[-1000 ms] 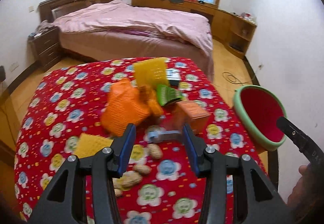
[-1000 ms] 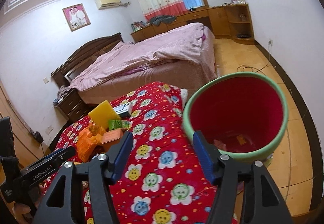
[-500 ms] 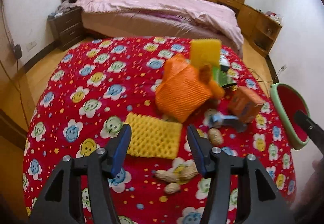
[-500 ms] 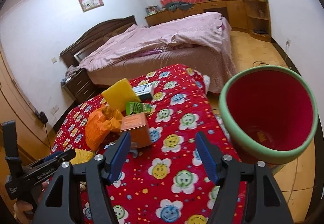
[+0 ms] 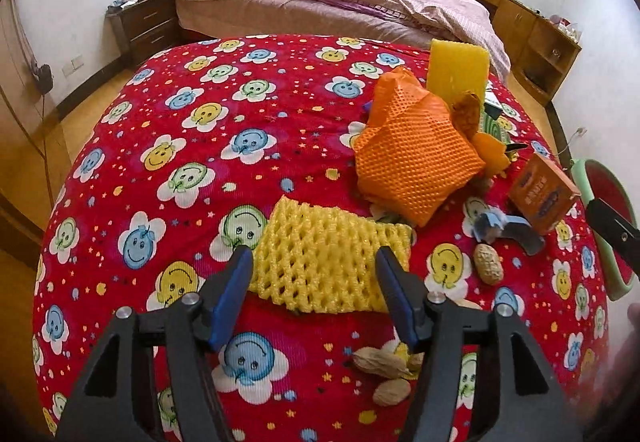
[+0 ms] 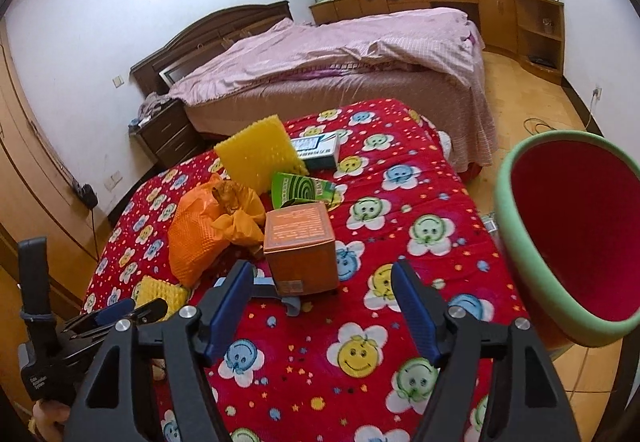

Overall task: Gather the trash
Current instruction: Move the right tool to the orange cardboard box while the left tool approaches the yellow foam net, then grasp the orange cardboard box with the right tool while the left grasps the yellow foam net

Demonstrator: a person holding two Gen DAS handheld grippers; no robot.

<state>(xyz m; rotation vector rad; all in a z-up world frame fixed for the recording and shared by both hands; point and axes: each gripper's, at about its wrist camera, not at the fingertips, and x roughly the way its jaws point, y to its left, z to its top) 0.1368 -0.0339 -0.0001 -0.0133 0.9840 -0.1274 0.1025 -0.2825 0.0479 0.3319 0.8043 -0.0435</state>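
Trash lies on a table with a red flower-print cloth point(image 5: 192, 130). My left gripper point(image 5: 314, 274) is open, its fingertips either side of the near edge of a yellow foam net point(image 5: 328, 254). Beyond lie an orange foam net point(image 5: 412, 158), a yellow sponge point(image 5: 458, 70), an orange box point(image 5: 542, 194), a blue-grey scrap point(image 5: 504, 228) and peanut shells point(image 5: 384, 364). My right gripper point(image 6: 322, 292) is open and empty just in front of the orange box point(image 6: 300, 246). A green-rimmed red bin point(image 6: 568, 242) stands at the right of the table.
A green box point(image 6: 300, 190) and a blue-white box point(image 6: 318, 150) lie behind the orange box. A bed point(image 6: 340, 58) with a pink cover stands beyond the table, with a nightstand point(image 5: 140, 22) to its left. Wooden cabinets point(image 6: 516, 18) line the far wall.
My left gripper has swung left from the blue-grey scrap and come down over the yellow foam net. My right gripper has turned from the bin toward the orange box and closed in on it.
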